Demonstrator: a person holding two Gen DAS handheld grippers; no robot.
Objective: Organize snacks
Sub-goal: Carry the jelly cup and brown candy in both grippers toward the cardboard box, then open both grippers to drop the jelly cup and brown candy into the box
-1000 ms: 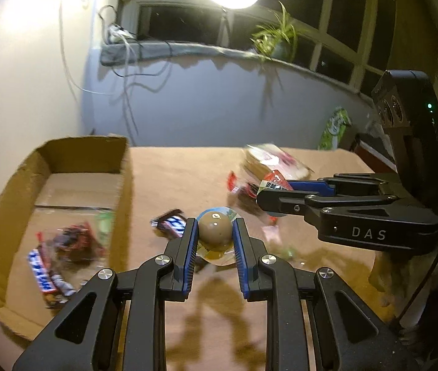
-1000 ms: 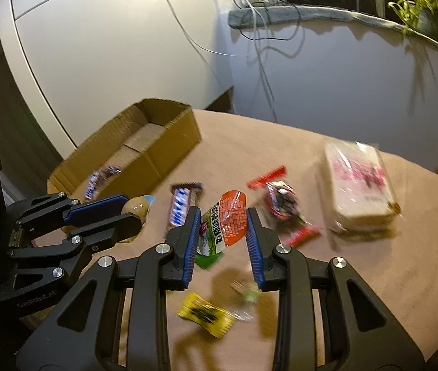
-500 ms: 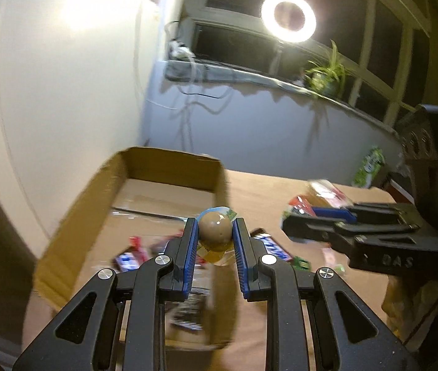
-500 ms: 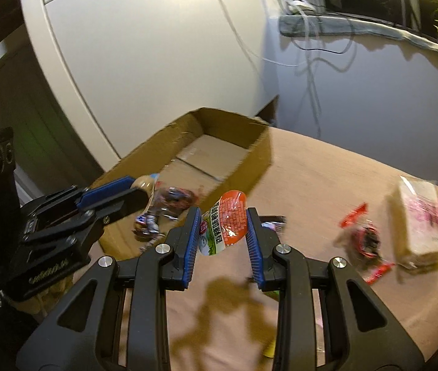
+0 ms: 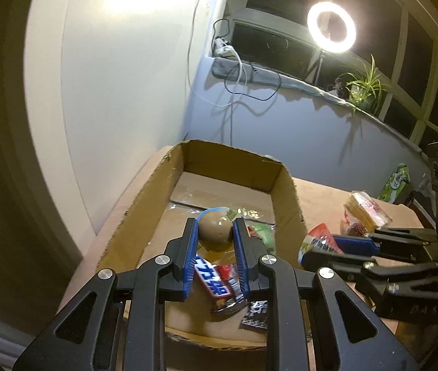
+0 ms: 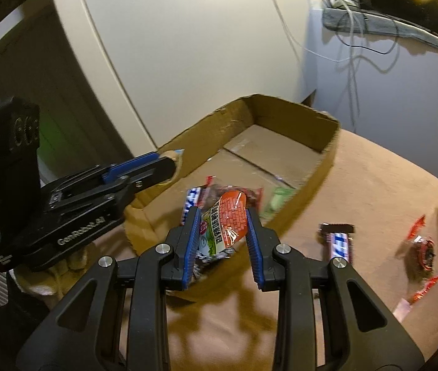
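left tool: pinching a brown egg-shaped snack, directly above the cardboard box interior.
right tool: clamped on an orange-and-green packet, over the box's near corner.
key relation: box floor lies straight below both; left sits deeper inside.
counter: more snacks lie loose.

One cardboard box, two grippers, each with one snack, two blue candy bars — one in the box, one on the table — and one sandwich pack.
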